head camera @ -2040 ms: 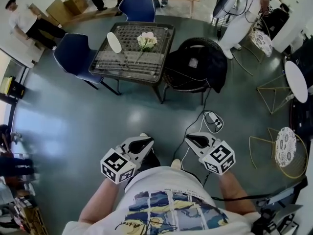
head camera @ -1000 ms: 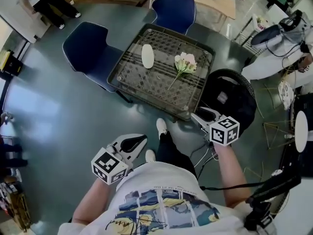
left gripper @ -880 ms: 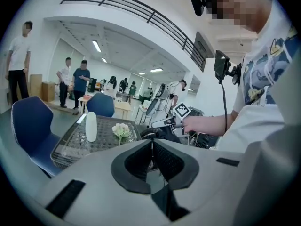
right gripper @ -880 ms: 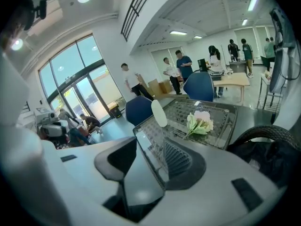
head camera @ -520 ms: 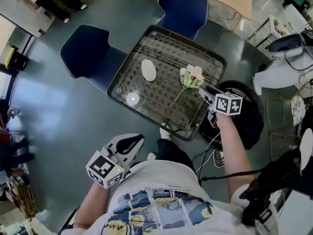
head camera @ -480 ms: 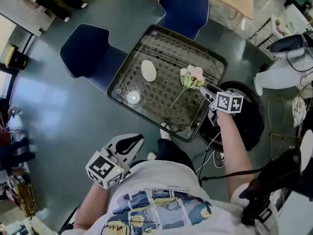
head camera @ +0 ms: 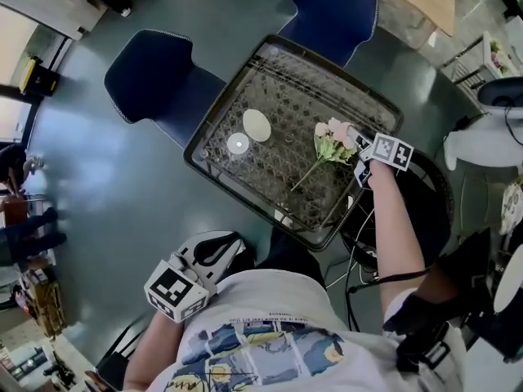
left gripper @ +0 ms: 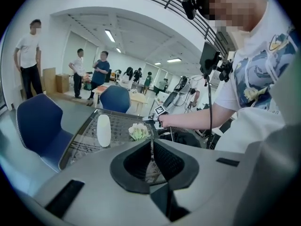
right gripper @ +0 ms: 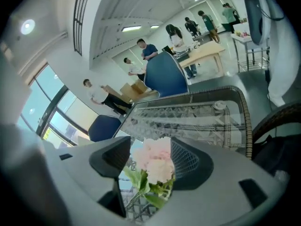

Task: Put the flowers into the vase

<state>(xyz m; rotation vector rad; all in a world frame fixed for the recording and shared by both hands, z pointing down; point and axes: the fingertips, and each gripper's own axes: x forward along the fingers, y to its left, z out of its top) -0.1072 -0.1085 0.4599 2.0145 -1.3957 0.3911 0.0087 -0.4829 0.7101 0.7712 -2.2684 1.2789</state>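
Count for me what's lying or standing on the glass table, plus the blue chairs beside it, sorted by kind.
Vase: 1
Bunch of flowers: 1
Blue chairs: 2
Total: 4

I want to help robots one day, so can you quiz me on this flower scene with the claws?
1. True or false: the flowers already stand in the white vase.
2. Are the jaws of the left claw apart or together?
3. Which claw has the flowers between its jaws? A) the left claw B) the right claw

Key:
1. False. They lie on the table, apart from the vase.
2. Together.
3. B. Its jaws have just been opening and stand wide, with the flowers between them.
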